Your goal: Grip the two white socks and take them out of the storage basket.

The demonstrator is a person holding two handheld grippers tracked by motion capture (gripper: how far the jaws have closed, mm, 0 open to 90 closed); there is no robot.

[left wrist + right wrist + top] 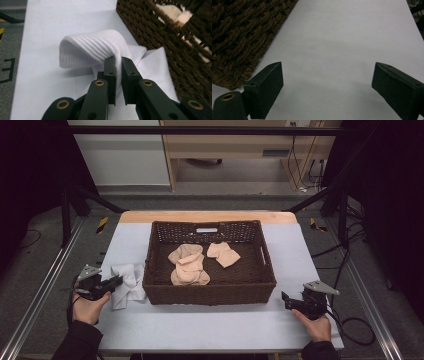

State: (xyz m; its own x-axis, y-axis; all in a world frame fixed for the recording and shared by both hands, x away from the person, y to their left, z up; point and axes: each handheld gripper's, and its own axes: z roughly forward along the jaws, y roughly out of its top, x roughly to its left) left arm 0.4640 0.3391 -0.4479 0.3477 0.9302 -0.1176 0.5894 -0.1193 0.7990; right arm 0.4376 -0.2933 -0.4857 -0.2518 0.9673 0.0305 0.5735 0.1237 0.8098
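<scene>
- Left gripper view: the left gripper (118, 61) has its jaws pinched on a fold of the white ribbed sock (95, 48), which lies on the white table cover (40, 82) just beside the wicker basket (160, 37).
- High view: the sock sits left of the basket, which holds beige socks (189, 264).
- Right gripper (325, 85): jaws spread wide, holding nothing, over bare cover near the basket's corner.

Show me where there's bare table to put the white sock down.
Free: the strip along the near edge in front of the basket, and the patch between the basket and right tool. Crowded: left of the basket, where the left tool pinches the white sock.
</scene>
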